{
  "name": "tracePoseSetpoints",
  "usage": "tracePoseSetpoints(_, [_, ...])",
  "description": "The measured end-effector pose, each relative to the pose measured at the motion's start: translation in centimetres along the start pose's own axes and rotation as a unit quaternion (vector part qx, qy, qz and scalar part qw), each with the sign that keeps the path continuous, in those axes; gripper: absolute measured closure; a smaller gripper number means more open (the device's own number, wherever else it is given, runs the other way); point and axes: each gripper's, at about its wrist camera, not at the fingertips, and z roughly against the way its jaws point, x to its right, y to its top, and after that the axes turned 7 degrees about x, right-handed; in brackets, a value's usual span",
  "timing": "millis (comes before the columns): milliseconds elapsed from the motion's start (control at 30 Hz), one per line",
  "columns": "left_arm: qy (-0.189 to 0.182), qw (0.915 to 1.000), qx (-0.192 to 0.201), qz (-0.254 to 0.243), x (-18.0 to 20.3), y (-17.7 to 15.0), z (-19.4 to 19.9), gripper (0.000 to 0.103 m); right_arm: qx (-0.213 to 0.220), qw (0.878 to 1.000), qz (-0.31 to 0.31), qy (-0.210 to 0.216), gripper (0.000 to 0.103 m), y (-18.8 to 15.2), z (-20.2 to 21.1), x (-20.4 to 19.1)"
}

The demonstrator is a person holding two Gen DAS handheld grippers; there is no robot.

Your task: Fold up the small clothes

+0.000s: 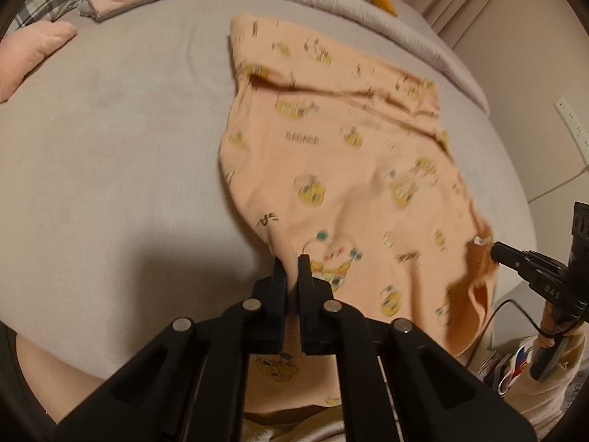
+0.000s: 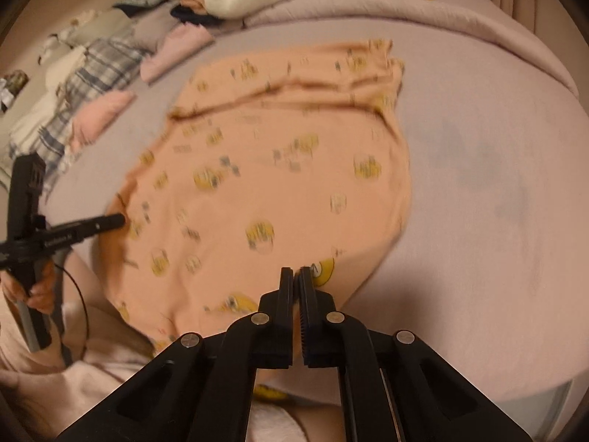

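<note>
Both sets of jaws are pinched shut on the near hem of the garment (image 1: 342,154): the left gripper (image 1: 291,263) has its corner nipped between the pads, and the right gripper (image 2: 295,276) has closed on the opposite corner, cloth bunched in the narrow slit between its fingers. From where I stand, the hold looks thin on both sides, just the edge of the fabric, so a sharp tug could pull a corner free and let that side drop crooked. If one hand travels faster than the other, I'd expect the fold line to skew. The far end is already rumpled, with a ridge running across it, and folding over that would likely trap the crease.

The garment is peach-orange with small yellow cartoon prints and bits of dark lettering, soft and limp. Its near edge is lifted off the bed (image 1: 110,129) and sags between the two grips; the rest lies spread on the grey sheet. Folded pink pieces (image 1: 33,51) and a plaid cloth (image 2: 92,70) sit well apart at the bed's far side.
</note>
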Motion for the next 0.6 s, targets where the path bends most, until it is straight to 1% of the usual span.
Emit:
tracePoseSetpoints(100, [-0.012,0.9998,0.01,0.007,0.2,1.6,0.7,0.099,0.027,1.0,-0.007,0.013,0.098,2.0,0.5,0.4])
tracePoseSetpoints(167, [-0.013,0.9997,0.018,0.012,0.1,3.1,0.8,0.099,0.038,0.999,-0.014,0.015,0.098,3.2,0.4,0.7])
tracePoseSetpoints(200, [-0.011,0.9996,0.02,0.016,0.0,3.7,0.7,0.099,0.042,0.999,-0.017,0.011,0.098,3.7,0.2,1.0])
tracePoseSetpoints(233, [-0.011,0.9995,0.02,0.023,-0.2,4.5,0.6,0.099,0.045,0.999,-0.02,0.009,0.101,4.2,0.0,1.2])
tracePoseSetpoints(300, [-0.018,0.9992,0.018,0.031,-0.4,5.9,0.0,0.098,0.051,0.998,-0.033,0.007,0.101,5.2,-0.5,2.1])
tracePoseSetpoints(367, [-0.017,0.9992,0.015,0.033,-0.5,6.8,-0.8,0.098,0.054,0.997,-0.047,0.005,0.101,6.1,-1.2,2.9])
tracePoseSetpoints(467, [-0.013,0.999,0.0,0.042,-0.8,8.2,-2.6,0.098,0.043,0.997,-0.059,0.004,0.101,6.9,-2.5,3.9])
tracePoseSetpoints(533, [-0.013,0.9986,-0.009,0.051,-1.2,9.0,-3.7,0.098,0.029,0.997,-0.065,0.024,0.101,7.1,-3.3,4.3])
tracePoseSetpoints(600, [-0.011,0.9985,-0.014,0.051,-1.3,9.5,-4.7,0.098,0.013,0.998,-0.048,0.039,0.101,7.0,-3.4,4.1])
